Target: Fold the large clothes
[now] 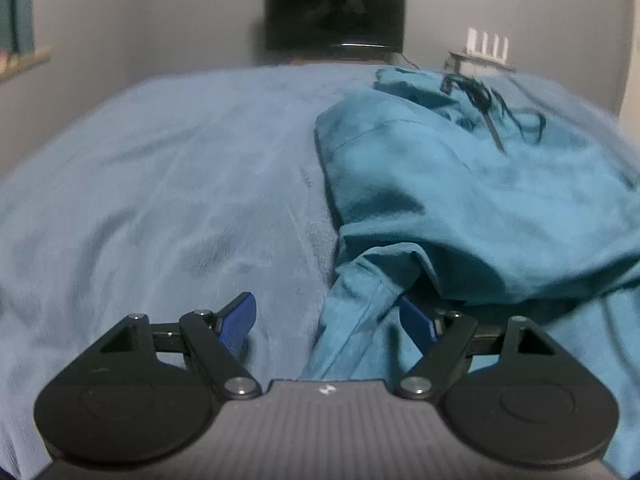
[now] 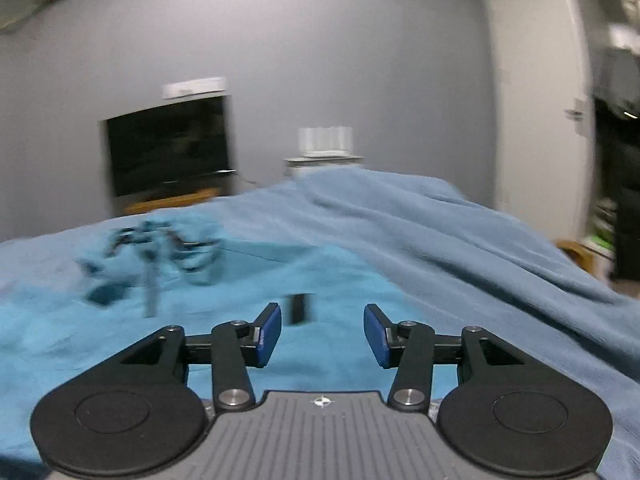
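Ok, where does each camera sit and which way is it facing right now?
Left wrist: on the left tool, angled down over the blanket; teal garment between its open fingers.
Right wrist: on the right tool, nearly level over the garment, facing the wall and door.
Shared: the garment, the blanket, the dark screen.

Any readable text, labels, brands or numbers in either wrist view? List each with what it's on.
None readable.
Small white emblem on the left tool body: a mark, no letters.
Same kind of emblem on the right tool body: no letters.
White strip above the dark screen: too blurred to read.
Teal garment and blue blanket: no print visible.
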The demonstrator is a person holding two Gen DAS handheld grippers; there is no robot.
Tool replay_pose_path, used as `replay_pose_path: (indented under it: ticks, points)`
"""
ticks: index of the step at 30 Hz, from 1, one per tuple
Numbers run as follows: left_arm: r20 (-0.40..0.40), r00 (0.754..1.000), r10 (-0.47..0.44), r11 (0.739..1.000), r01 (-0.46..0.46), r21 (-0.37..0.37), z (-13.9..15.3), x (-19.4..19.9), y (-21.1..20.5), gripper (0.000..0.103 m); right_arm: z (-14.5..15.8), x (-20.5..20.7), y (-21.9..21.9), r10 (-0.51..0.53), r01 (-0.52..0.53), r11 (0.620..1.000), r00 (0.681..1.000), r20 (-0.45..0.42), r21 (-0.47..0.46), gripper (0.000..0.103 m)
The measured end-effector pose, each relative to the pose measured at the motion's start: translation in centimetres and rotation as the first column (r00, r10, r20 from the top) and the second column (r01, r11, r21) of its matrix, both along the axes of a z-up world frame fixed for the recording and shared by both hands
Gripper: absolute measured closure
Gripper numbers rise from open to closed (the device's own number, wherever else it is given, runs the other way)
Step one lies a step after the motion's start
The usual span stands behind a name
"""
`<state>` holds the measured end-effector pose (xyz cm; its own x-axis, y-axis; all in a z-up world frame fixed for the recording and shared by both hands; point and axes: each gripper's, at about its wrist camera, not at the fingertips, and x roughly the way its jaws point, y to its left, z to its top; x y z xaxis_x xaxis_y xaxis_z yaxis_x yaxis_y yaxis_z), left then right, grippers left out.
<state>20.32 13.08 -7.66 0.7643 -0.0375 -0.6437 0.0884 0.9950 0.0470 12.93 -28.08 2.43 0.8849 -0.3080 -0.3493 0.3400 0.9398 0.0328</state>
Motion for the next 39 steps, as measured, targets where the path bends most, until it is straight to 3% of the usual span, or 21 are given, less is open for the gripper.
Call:
replay_pose_path:
  ticks: [4,8,11,14,16,21,27,29,31,33,34,36,39]
  points:
    - [-0.006,1.0,-0.026,0.999,0.026,0.047,-1.5,0.8,-1.0,0.025,-0.9,1.3,2.0,0.152,-0.15,0.988,0.985,-0.076,0.034,0.053]
    - [0.054,0.998,-0.039,0.994,0.033,0.1,-2.2,1.1,-1.6,0.025,-3.5,2.7,2.1,0.154,-0.14,0.986,0.972,-0.177,0.089,0.055]
    - [0.115,0.993,-0.005,0.989,-0.012,0.147,-3.1,1.3,-1.6,0.022,-4.8,2.8,1.8,0.13,-0.114,0.989,0.974,-0.188,0.097,0.056]
    - [0.132,0.987,0.093,0.99,-0.106,0.096,-3.3,1.4,0.1,0.02,-5.1,3.1,1.4,0.094,-0.083,0.994,0.978,-0.186,0.066,0.059]
    - [0.119,0.983,0.139,0.99,-0.142,0.013,-3.1,1.4,1.5,0.017,-5.5,3.5,1.0,0.066,-0.056,0.997,0.98,-0.188,0.061,0.059]
    - [0.116,0.981,0.156,0.987,-0.159,0.009,-3.3,1.3,1.7,0.017,-7.6,4.9,0.0,0.054,-0.049,0.998,0.975,-0.217,0.027,0.059]
    - [0.078,0.986,0.151,0.987,-0.145,-0.073,-2.0,0.3,2.3,0.017,-7.2,4.6,-0.6,0.048,-0.04,0.998,0.976,-0.214,0.04,0.057]
    - [0.094,0.99,0.109,0.98,-0.091,-0.179,-0.9,-0.6,2.9,0.017,-6.3,4.2,-0.4,0.038,-0.035,0.999,0.982,-0.184,0.023,0.05]
    - [0.137,0.988,0.077,0.95,-0.031,-0.311,0.4,-1.2,3.3,0.017,-5.4,3.7,-0.4,0.046,-0.045,0.999,0.991,-0.129,0.014,0.046]
    - [0.194,0.979,0.057,0.92,0.024,-0.39,1.6,-1.7,3.3,0.017,-4.7,3.7,-0.5,0.057,-0.056,0.998,0.993,-0.104,0.009,0.045]
    - [0.223,0.974,0.041,0.916,0.052,-0.397,2.0,-1.7,3.1,0.017,-4.5,3.8,-0.6,0.057,-0.057,0.998,0.993,-0.102,0.006,0.045]
    - [0.246,0.969,0.019,0.935,0.07,-0.346,2.0,-1.2,2.1,0.017,-4.5,4.2,-0.8,0.051,-0.052,0.999,0.992,-0.118,0.0,0.043]
    - [0.188,0.982,-0.007,0.967,0.055,-0.25,0.6,0.2,0.7,0.017,-6.0,5.8,-1.7,0.031,-0.025,0.999,0.971,-0.239,0.027,0.043]
